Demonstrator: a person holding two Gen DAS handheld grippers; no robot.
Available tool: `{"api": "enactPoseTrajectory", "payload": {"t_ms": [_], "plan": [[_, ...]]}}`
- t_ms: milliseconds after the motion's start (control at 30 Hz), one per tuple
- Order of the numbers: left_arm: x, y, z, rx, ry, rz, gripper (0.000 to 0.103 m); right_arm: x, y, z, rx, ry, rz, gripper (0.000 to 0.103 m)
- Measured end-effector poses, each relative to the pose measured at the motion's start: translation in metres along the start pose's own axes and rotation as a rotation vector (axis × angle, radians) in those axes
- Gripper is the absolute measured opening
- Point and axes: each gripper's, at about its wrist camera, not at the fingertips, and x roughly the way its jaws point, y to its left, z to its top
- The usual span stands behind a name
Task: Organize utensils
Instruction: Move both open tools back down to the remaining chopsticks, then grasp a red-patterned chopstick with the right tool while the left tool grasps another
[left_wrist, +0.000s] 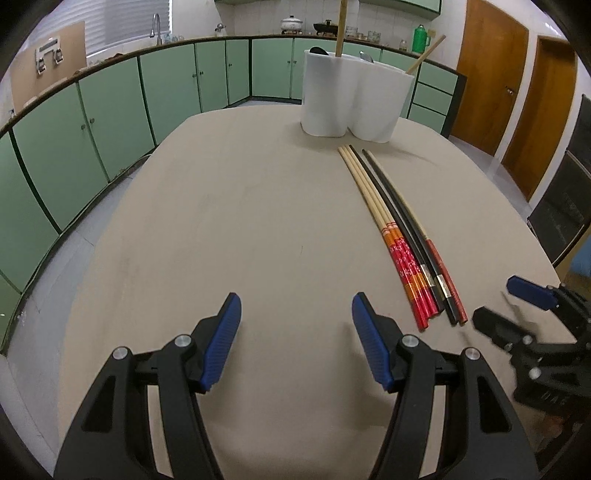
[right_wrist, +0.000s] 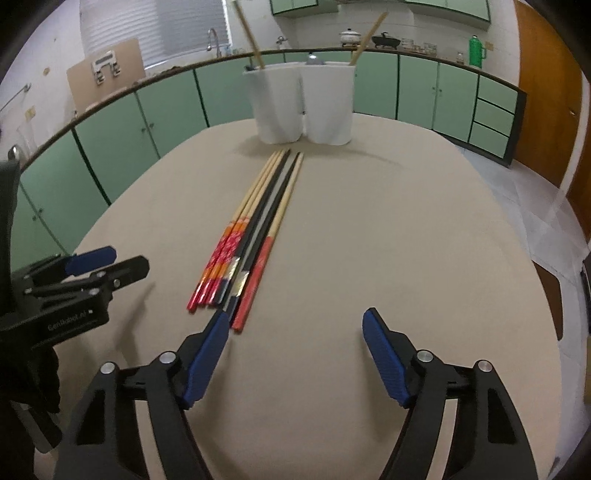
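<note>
A: Entry. Both claws hang low over the worktop (left_wrist: 229, 206), tilted down. The left claw (left_wrist: 296, 325) stands wide with nothing between its blue pads (left_wrist: 221, 343). The right claw (right_wrist: 295, 354) is also wide and empty; its left pad (right_wrist: 205, 360) sits just beside the near ends of the chopsticks (right_wrist: 255, 229), but I cannot tell if it touches them.

B: Where do the utensils lie?

A: The chopsticks lie in one tight row on the worktop, side by side: pale sticks with red-orange patterned handles, two black ones, one pale with a plain red handle. Their tips point toward the white utensil holder (right_wrist: 303, 107) at the far end, which has separate compartments and already holds a few long sticks and what seems to be a spoon.

B: Step in hand?

A: My judgement: pick-up of the first chopsticks with the right claw. The sticks are thin and lie flat, so the pads should straddle one matching pair near the handle ends and close across them, not along them. The pairs touch, so a neighbour may get dragged. The left claw could steady the remaining sticks.

B: Risk?

A: One stick may roll out of the grip.
</note>
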Motion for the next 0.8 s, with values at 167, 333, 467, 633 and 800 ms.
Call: {"api": "enactPoseTrajectory", "payload": {"t_ms": [167,333,467,633,800], "plan": [[-0.001,-0.004,0.000,-0.001,-0.002,-0.007,0.061,0.008,0.007,-0.002,-0.032,0.027,-0.027,0.071],[-0.002,-0.007,-0.001,0.002,-0.001,-0.011,0.062,0.005,-0.004,-0.001,-0.013,0.026,-0.080,0.069],[-0.002,-0.008,-0.002,0.003,-0.003,-0.010,0.062,-0.002,-0.015,-0.001,0.015,0.010,-0.064,0.069],[-0.003,-0.008,-0.003,0.002,-0.001,-0.009,0.062,-0.001,-0.007,-0.003,0.007,0.018,-0.004,0.051],[-0.006,-0.011,-0.003,0.010,-0.003,-0.016,0.063,0.003,0.003,0.000,-0.033,0.019,-0.007,0.016]]}}
